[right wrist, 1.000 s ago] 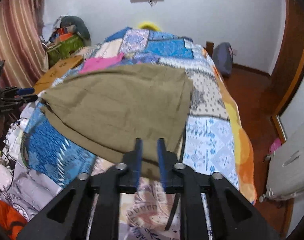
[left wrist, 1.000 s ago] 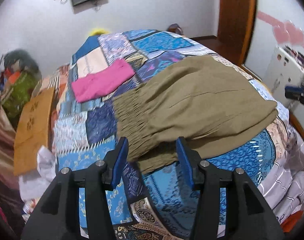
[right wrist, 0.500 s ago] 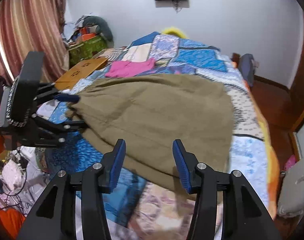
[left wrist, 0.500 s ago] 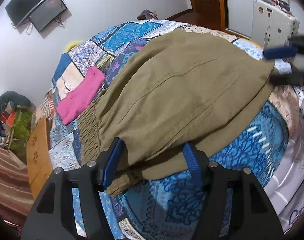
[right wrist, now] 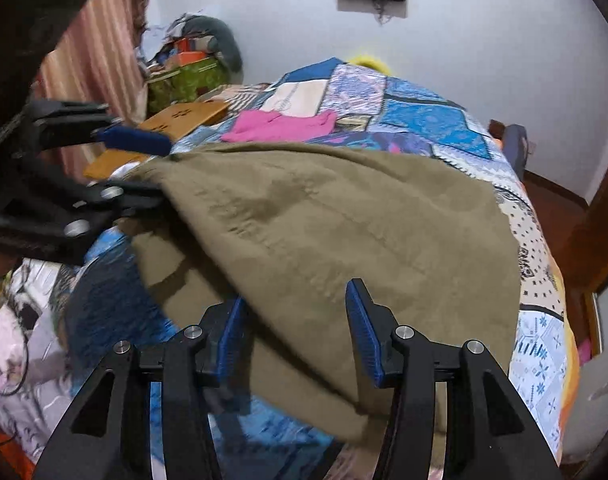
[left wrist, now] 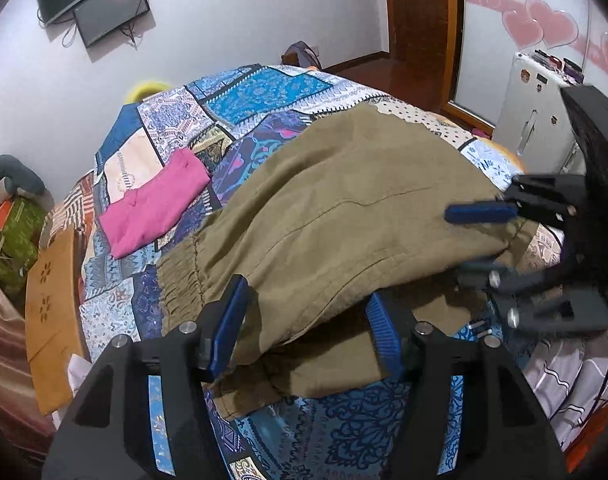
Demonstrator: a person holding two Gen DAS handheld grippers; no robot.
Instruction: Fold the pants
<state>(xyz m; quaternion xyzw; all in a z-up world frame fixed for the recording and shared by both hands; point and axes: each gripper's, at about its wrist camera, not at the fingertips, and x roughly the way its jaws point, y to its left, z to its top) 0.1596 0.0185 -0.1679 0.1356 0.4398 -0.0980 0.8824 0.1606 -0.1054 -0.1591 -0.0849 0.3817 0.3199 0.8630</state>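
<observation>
Olive-brown pants (left wrist: pixel 344 216) lay folded across the patchwork bed (left wrist: pixel 271 88), and both the left gripper (left wrist: pixel 308 332) and right gripper (right wrist: pixel 295 332) had just opened, fingers released astride the near edge, pressing nothing, suggesting that fold was finished.

Right tongs (right wrist: pixel 293 330), jaws just opened, straddle the olive pants' (right wrist: pixel 344 220) near edge on the patchwork bedspread (right wrist: pixel 424 120).
</observation>
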